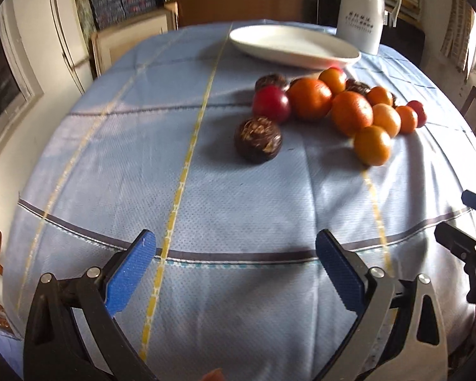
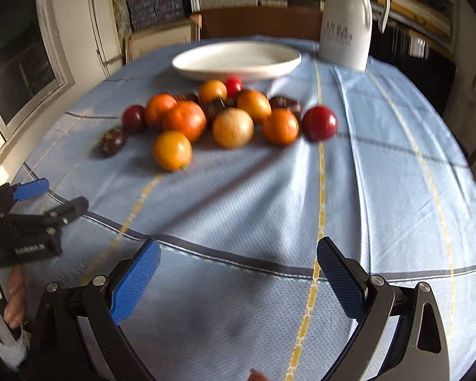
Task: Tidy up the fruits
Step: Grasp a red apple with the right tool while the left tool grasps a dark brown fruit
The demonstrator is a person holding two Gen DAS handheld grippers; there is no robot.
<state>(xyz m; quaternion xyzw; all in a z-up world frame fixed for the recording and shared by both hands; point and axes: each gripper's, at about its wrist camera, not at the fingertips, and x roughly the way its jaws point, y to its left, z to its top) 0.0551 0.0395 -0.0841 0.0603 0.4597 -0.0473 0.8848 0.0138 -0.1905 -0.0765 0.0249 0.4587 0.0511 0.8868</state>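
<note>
A pile of fruit lies on the blue tablecloth [image 1: 238, 197]: several oranges [image 1: 309, 98], red plums [image 1: 270, 104] and dark brown passion fruits [image 1: 257, 139]. The pile also shows in the right wrist view, with an orange [image 2: 172, 150] nearest and a red plum [image 2: 320, 123] at its right. A white oval plate [image 1: 293, 46] [image 2: 236, 60] stands empty behind the pile. My left gripper [image 1: 236, 268] is open and empty, well short of the fruit. My right gripper [image 2: 238, 273] is open and empty, also short of it.
A white thermos jug [image 1: 360, 9] [image 2: 346, 22] stands at the back right of the plate. The right gripper shows at the right edge of the left view [image 1: 472, 238], the left gripper at the left edge of the right view [image 2: 31, 209]. A chair stands far right.
</note>
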